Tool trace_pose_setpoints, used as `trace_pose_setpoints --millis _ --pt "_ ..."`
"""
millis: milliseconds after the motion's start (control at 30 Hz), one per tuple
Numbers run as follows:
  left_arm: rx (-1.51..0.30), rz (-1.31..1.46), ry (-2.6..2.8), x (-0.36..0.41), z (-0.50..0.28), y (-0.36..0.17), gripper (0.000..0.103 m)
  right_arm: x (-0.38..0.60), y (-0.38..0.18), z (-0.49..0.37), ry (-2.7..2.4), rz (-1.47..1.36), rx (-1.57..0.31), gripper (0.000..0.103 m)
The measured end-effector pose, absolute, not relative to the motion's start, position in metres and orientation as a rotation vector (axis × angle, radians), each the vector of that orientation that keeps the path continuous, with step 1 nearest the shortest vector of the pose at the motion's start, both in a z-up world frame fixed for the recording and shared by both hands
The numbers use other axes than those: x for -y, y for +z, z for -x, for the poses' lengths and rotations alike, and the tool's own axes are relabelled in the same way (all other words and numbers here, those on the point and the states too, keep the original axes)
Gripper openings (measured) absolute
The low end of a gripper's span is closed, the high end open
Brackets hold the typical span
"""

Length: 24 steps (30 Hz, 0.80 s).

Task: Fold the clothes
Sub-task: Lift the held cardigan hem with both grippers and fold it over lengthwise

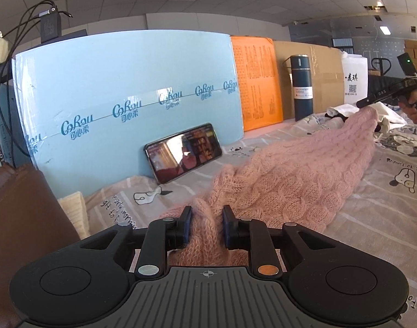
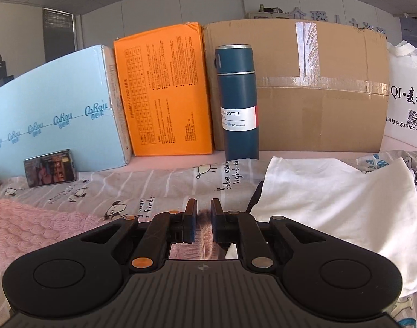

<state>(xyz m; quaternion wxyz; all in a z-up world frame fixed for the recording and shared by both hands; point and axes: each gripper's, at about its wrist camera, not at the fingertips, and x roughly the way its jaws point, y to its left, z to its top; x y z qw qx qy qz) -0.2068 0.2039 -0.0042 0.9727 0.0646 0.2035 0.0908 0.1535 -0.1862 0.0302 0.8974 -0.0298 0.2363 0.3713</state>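
A pink cable-knit sweater (image 1: 298, 169) lies stretched across the patterned bedsheet (image 1: 386, 218) between my two grippers. My left gripper (image 1: 207, 218) is shut on one end of the sweater, with knit bunched between its fingers. My right gripper (image 2: 203, 213) is shut on the other end, a thin fold of pink knit between its pads; it also shows at the far right of the left wrist view (image 1: 372, 101). The sweater shows at the lower left of the right wrist view (image 2: 30, 227). A white garment (image 2: 331, 205) lies on the sheet right of my right gripper.
Along the back stand a light blue box (image 1: 126, 95), an orange box (image 2: 164, 90), a dark blue vacuum bottle (image 2: 237, 101), a cardboard box (image 2: 318, 82) and a white bag (image 2: 408, 95). A phone (image 1: 184, 151) leans on the blue box. A brown leather object (image 1: 19, 232) sits left.
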Motion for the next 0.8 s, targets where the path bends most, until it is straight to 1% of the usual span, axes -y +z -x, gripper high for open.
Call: trace_pose_setpoints --millis 67,167,233,267,300,367,400,467,533,600,633,667,700,800 --pt "-0.415 -0.131 0.185 -0.205 0.208 -0.004 0.021 0.176 0.028 -0.161 0.745 0.076 -0.495 0.007" --pt "-0.425 -0.135 0.187 -0.205 0.207 -0.005 0.021 0.171 0.025 -0.164 0.745 0.063 -0.505 0.007" --pt "-0.43 -0.139 0.189 -0.204 0.206 -0.006 0.021 0.176 0.024 -0.159 0.747 0.028 -0.503 0.019" --pt "-0.432 -0.139 0.191 -0.204 0.206 -0.006 0.023 0.181 0.024 -0.155 0.748 -0.003 -0.502 0.037" --pt "-0.433 -0.138 0.193 -0.204 0.205 -0.006 0.024 0.187 0.025 -0.151 0.75 -0.037 -0.504 0.046" --pt "-0.433 -0.139 0.195 -0.204 0.206 -0.006 0.024 0.195 0.024 -0.143 0.74 -0.081 -0.533 0.048" --pt "-0.432 -0.141 0.196 -0.204 0.206 -0.006 0.024 0.198 0.022 -0.14 0.722 -0.081 -0.545 0.055" --pt "-0.432 -0.144 0.196 -0.203 0.205 -0.006 0.024 0.202 0.019 -0.133 0.698 -0.086 -0.57 0.064" --pt "-0.432 -0.146 0.196 -0.203 0.206 -0.007 0.024 0.204 0.015 -0.129 0.709 -0.108 -0.599 0.064" --pt "-0.43 -0.145 0.195 -0.203 0.206 -0.007 0.024 0.2 0.009 -0.127 0.705 -0.093 -0.633 0.061" --pt "-0.43 -0.144 0.194 -0.203 0.206 -0.007 0.024 0.196 0.006 -0.127 0.687 -0.064 -0.644 0.056" --pt "-0.432 -0.146 0.193 -0.203 0.206 -0.007 0.024 0.191 0.003 -0.127 0.677 -0.039 -0.654 0.033" --pt "-0.433 -0.146 0.192 -0.203 0.206 -0.007 0.024 0.188 0.002 -0.128 0.675 -0.025 -0.656 0.014" --pt "-0.435 -0.145 0.191 -0.203 0.205 -0.007 0.024 0.181 0.009 -0.127 0.68 -0.02 -0.603 0.007"
